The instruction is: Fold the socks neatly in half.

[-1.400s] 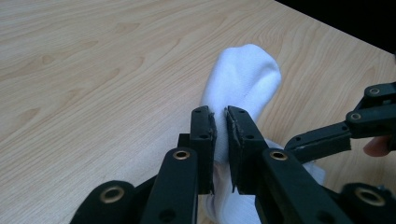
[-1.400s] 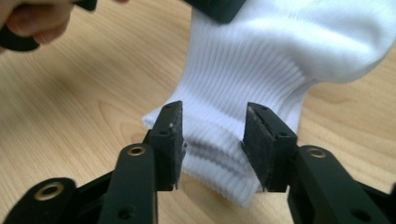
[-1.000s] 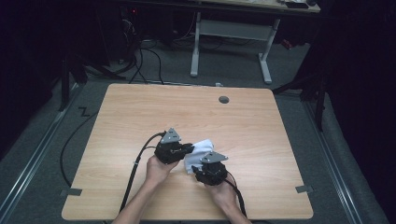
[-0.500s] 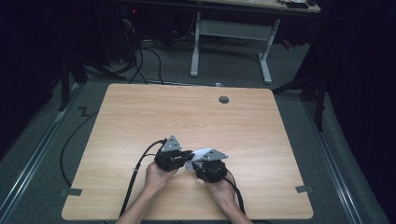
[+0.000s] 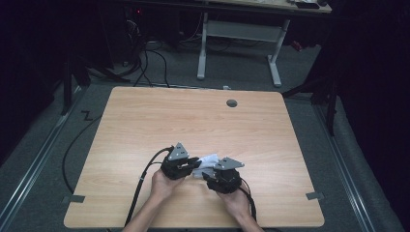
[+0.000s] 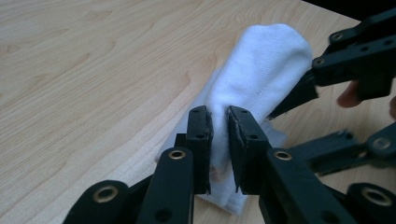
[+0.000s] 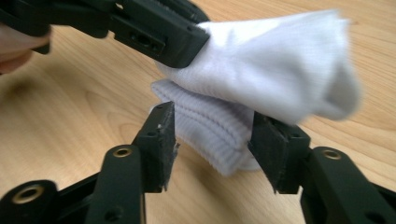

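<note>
A white sock [image 5: 209,159] lies bunched on the wooden table [image 5: 193,121] near its front edge, between my two grippers. My left gripper [image 6: 218,114] pinches a fold of the sock [image 6: 261,60] between nearly closed jaws, which have just been opening slightly with the cloth still between them. My right gripper [image 7: 212,116] has its jaws on either side of the ribbed cuff, pads against it, while the sock's smooth part [image 7: 271,60] is draped above. In the high view the left gripper [image 5: 196,164] and right gripper [image 5: 207,175] meet tip to tip over the sock.
A round grommet hole [image 5: 232,103] sits near the table's far edge. Cables trail from both grippers off the near edge. A white desk frame [image 5: 237,29] stands on the floor beyond the table.
The left gripper has shifted slightly toward the near edge and closer to the right one. Less of the sock shows between them than a second ago.
</note>
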The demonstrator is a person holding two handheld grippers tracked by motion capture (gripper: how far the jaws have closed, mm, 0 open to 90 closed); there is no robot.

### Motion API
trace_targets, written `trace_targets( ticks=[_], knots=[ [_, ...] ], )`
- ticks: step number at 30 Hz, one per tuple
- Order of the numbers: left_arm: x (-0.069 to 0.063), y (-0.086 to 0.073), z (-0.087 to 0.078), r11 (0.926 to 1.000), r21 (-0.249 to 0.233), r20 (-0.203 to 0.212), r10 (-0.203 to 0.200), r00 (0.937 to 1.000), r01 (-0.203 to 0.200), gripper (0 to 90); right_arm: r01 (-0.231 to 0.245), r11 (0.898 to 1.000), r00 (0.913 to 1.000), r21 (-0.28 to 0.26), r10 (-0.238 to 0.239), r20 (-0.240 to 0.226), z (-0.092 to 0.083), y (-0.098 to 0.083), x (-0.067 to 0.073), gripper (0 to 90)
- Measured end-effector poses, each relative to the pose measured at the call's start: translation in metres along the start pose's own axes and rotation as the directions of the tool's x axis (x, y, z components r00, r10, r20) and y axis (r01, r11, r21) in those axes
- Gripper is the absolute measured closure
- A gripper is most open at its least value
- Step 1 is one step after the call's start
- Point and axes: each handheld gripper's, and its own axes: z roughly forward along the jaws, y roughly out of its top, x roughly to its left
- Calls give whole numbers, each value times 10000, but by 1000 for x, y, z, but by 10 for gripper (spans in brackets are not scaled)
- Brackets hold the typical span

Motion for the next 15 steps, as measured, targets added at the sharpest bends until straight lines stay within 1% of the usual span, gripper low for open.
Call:
trace_targets(
  ticks=[2, 3, 4, 7, 8, 9, 10, 11, 12, 13, 14, 15],
  knots=[
    [0, -2, 0, 10000, 20, 20, 0, 10000, 0, 785, 54, 9999, 9999, -122, -56, -151, -9, -1, -1, 583],
    [0, -2, -1, 10000, 22, 26, 34, 10000, -34, 784, 222, 9993, 9996, -295, -227, -147, -19, 1, 0, 621],
    [0, -2, -1, 10000, 22, 26, 34, 10000, -34, 782, 288, 9987, 9995, -424, -292, -97, -24, 3, 0, 635],
    [0, -3, -1, 9999, 34, 46, 97, 9999, -98, 782, 368, 9944, 9992, -991, -379, -94, -39, 14, 0, 675],
    [-1, -3, -1, 9999, 40, 39, 136, 9999, -136, 782, 368, 9944, 9992, -991, -379, -94, -39, 14, 0, 675],
    [-1, -3, -1, 9998, 64, 52, 162, 9999, -163, 782, 401, 9908, 9991, -1293, -418, -105, -46, 24, -1, 689],
    [-1, -3, -1, 9998, 65, 64, 194, 9998, -195, 782, 401, 9908, 9991, -1293, -418, -105, -46, 24, -1, 689],
    [-1, -4, -1, 9998, 67, 85, 167, 9998, -168, 782, 429, 9899, 9990, -1355, -436, -22, -47, 34, -3, 698],
    [-1, -4, -1, 9998, 67, 85, 167, 9998, -168, 782, 429, 9899, 9990, -1355, -436, -22, -47, 34, -3, 698],
    [-1, -4, -1, 9999, 49, 90, 131, 9999, -131, 782, 414, 9913, 9991, -1253, -398, 155, -40, 42, -9, 703],
    [-1, -4, -1, 9999, 49, 90, 131, 9999, -131, 782, 414, 9913, 9991, -1253, -398, 155, -40, 42, -9, 703],
    [0, -5, -1, 10000, 13, 103, 85, 9999, -85, 782, 306, 9940, 9992, -1047, -279, 272, -31, 49, -16, 703]
  ],
)
